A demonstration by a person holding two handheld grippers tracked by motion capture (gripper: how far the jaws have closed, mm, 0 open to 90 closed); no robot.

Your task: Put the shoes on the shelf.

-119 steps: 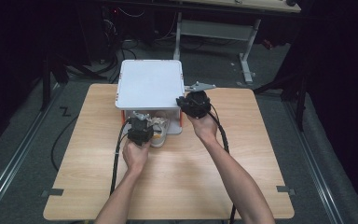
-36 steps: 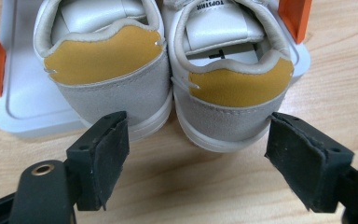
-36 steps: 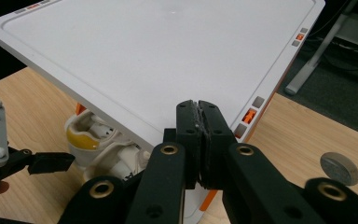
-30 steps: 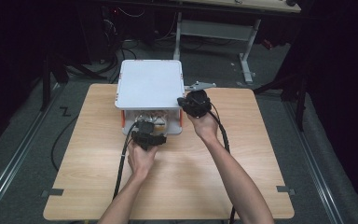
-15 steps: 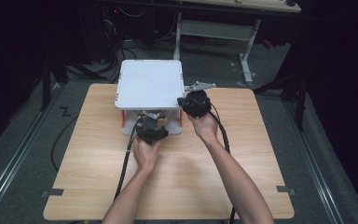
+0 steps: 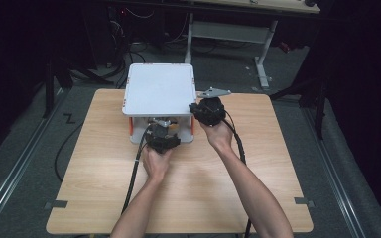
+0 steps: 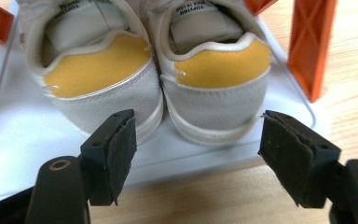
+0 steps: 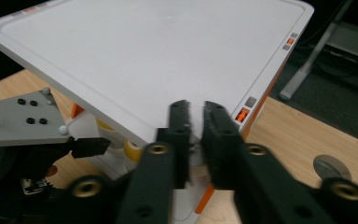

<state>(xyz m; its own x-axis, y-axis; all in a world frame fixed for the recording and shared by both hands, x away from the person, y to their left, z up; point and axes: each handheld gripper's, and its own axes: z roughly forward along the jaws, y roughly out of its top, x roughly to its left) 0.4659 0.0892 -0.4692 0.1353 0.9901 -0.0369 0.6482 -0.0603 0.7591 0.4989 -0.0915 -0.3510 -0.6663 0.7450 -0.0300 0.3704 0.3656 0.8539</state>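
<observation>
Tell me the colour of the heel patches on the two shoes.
Yellow, on pale grey-white shoes; clearest in the left gripper view.

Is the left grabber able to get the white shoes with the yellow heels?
Probably yes: the left gripper is open just behind the white shoes with yellow heels, and nothing stands between them.

White shoes [image 7: 158, 88] with yellow heels, orange posts [image 7: 310, 44], black claws
</observation>
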